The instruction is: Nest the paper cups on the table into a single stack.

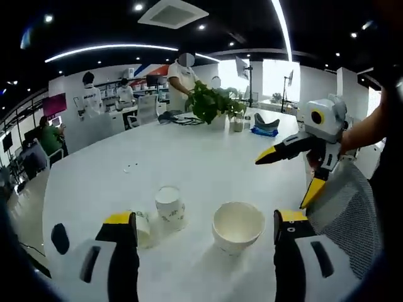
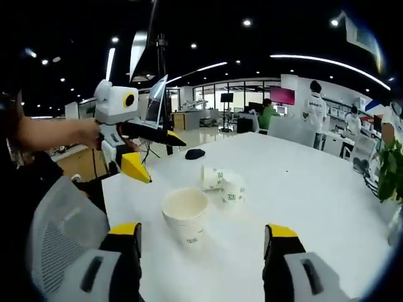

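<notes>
Left gripper view: left gripper (image 1: 206,236) gaped, empty.
Right gripper (image 2: 201,245): spread, empty.
Cups: upright paper cup (image 1: 237,226) on white table (image 1: 208,151); two more (image 1: 170,206) beside it.
Handling: light, crushable; pinch rim gently.

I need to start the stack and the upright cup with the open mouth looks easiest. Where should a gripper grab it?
Grip the upright cup across its side wall just under the rim, coming in level from the near side with the right gripper. Its mouth faces up and both flanks look free; the other cups sit behind it.
</notes>
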`<state>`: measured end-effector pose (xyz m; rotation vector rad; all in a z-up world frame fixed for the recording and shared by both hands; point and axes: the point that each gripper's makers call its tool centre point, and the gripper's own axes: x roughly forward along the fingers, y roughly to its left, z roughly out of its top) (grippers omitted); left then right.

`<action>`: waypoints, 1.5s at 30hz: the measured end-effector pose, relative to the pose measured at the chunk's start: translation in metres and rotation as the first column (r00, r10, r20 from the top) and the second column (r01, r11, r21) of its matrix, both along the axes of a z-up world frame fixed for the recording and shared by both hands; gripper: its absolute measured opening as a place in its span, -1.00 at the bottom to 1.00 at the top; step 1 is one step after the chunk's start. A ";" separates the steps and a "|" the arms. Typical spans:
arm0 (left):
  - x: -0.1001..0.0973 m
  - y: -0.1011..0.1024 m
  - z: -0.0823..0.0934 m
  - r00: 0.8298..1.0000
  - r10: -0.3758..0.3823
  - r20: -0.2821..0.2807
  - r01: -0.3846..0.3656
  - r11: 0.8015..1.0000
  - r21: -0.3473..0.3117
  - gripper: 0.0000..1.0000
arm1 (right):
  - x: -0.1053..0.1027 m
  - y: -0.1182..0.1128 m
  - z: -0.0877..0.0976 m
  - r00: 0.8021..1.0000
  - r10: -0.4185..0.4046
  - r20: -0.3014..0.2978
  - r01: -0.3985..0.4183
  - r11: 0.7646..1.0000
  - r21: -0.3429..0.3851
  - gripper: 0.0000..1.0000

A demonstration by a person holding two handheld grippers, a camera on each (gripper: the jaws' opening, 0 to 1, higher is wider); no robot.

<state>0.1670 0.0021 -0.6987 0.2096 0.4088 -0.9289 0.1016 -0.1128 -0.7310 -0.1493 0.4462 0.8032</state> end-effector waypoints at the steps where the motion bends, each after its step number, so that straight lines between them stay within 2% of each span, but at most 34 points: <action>1: 0.005 -0.001 -0.001 1.000 -0.002 0.001 0.002 1.000 0.001 0.76 | -0.002 -0.003 -0.002 1.000 -0.005 -0.002 0.005 1.000 0.001 0.64; 8: 0.031 0.000 -0.012 1.000 -0.004 0.008 0.004 1.000 0.012 0.68 | -0.013 -0.011 -0.005 0.999 -0.031 -0.025 0.032 0.999 0.022 0.82; 12: 0.047 -0.001 -0.022 1.000 -0.008 0.008 0.008 1.000 0.029 0.62 | -0.020 -0.013 -0.006 0.999 -0.040 -0.015 0.041 0.999 0.021 0.90; 16: 0.057 -0.008 -0.024 1.000 -0.008 0.003 0.008 1.000 0.025 0.54 | -0.026 -0.015 -0.009 0.999 -0.046 -0.014 0.046 0.998 0.031 0.97; 18: 0.069 -0.008 -0.032 1.000 0.001 -0.003 -0.001 1.000 0.022 0.48 | -0.028 -0.016 -0.014 0.999 -0.046 -0.016 0.046 0.999 0.018 0.99; 20: 0.073 -0.013 -0.032 1.000 0.004 0.001 -0.004 1.000 0.027 0.43 | -0.030 -0.018 -0.019 0.999 -0.047 -0.017 0.047 0.999 -0.004 0.99; 24: 0.084 -0.015 -0.036 1.000 0.004 0.001 -0.005 0.999 0.049 0.38 | -0.032 -0.021 -0.021 0.998 -0.061 -0.020 0.061 0.998 0.000 0.99; 27: 0.091 -0.019 -0.046 1.000 -0.005 -0.003 0.006 0.998 0.069 0.35 | -0.031 -0.023 -0.020 0.998 -0.068 -0.011 0.068 0.998 -0.006 0.99; 32: 0.100 -0.025 -0.058 1.000 -0.004 -0.031 0.007 0.996 0.086 0.32 | -0.032 -0.025 -0.022 0.996 -0.084 -0.017 0.083 0.996 -0.007 0.98; 36: 0.106 -0.034 -0.067 0.999 0.003 -0.054 0.001 0.997 0.075 0.30 | -0.033 -0.025 -0.022 0.996 -0.086 -0.011 0.086 0.996 -0.007 0.97; 42: 0.117 -0.041 -0.080 0.997 0.026 -0.075 -0.018 0.995 0.103 0.15 | -0.033 -0.025 -0.026 0.997 -0.080 -0.014 0.080 0.997 -0.023 0.94; 45: 0.118 -0.046 -0.084 0.996 0.014 -0.084 -0.004 0.993 0.121 0.07 | -0.033 -0.025 -0.027 0.996 -0.083 -0.012 0.083 0.996 -0.025 0.93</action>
